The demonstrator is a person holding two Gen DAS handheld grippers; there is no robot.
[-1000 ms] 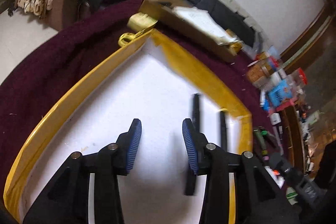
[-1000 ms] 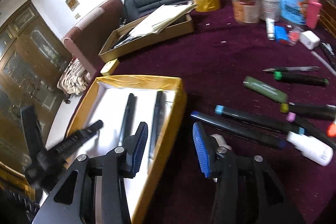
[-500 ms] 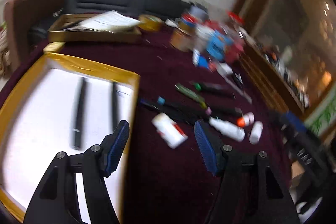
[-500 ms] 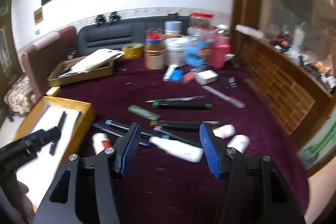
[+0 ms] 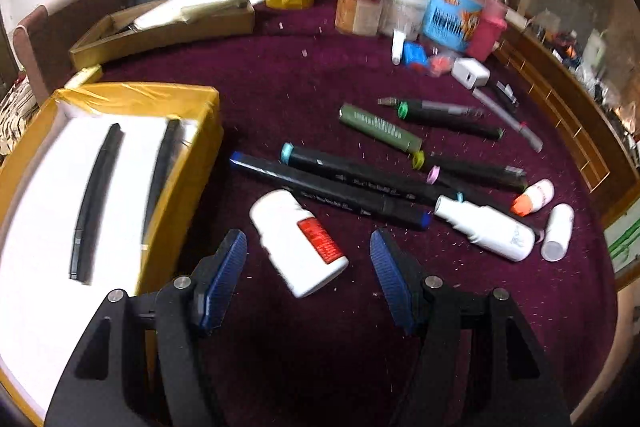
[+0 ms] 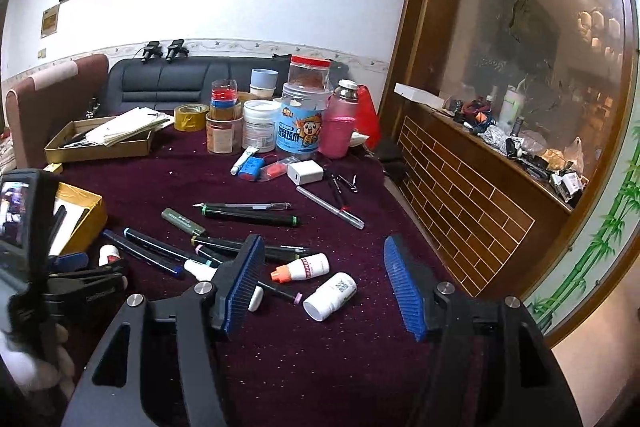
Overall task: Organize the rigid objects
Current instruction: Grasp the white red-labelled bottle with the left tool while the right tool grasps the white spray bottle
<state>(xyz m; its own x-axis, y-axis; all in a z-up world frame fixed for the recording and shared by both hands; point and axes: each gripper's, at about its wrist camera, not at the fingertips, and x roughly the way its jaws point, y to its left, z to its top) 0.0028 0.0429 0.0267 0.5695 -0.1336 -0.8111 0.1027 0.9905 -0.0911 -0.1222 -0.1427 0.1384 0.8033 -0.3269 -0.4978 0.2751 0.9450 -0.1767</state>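
Note:
My left gripper [image 5: 306, 269] is open and empty, its jaws on either side of a white bottle with a red label [image 5: 298, 241] lying on the maroon table. A yellow box [image 5: 176, 187] at the left holds two black pens [image 5: 94, 195]. Black markers [image 5: 332, 191], a green marker [image 5: 380, 127] and white bottles [image 5: 486, 227] lie scattered to the right. My right gripper [image 6: 322, 281] is open and empty above a small white bottle [image 6: 331, 295] and an orange-capped bottle [image 6: 301, 268]. The left gripper shows at the left of the right wrist view [image 6: 80, 277].
Jars, a blue-labelled tub [image 6: 301, 125], a pink bottle [image 6: 338, 131], a tape roll [image 6: 190, 118] and a white charger [image 6: 305, 171] crowd the table's far side. A flat cardboard box with papers [image 6: 102, 141] lies far left. A wooden ledge [image 6: 472, 187] runs along the right.
My left gripper has swung right, from over the yellow box to over the white red-labelled bottle. My right gripper has swung right and up, from the box edge to the small bottles.

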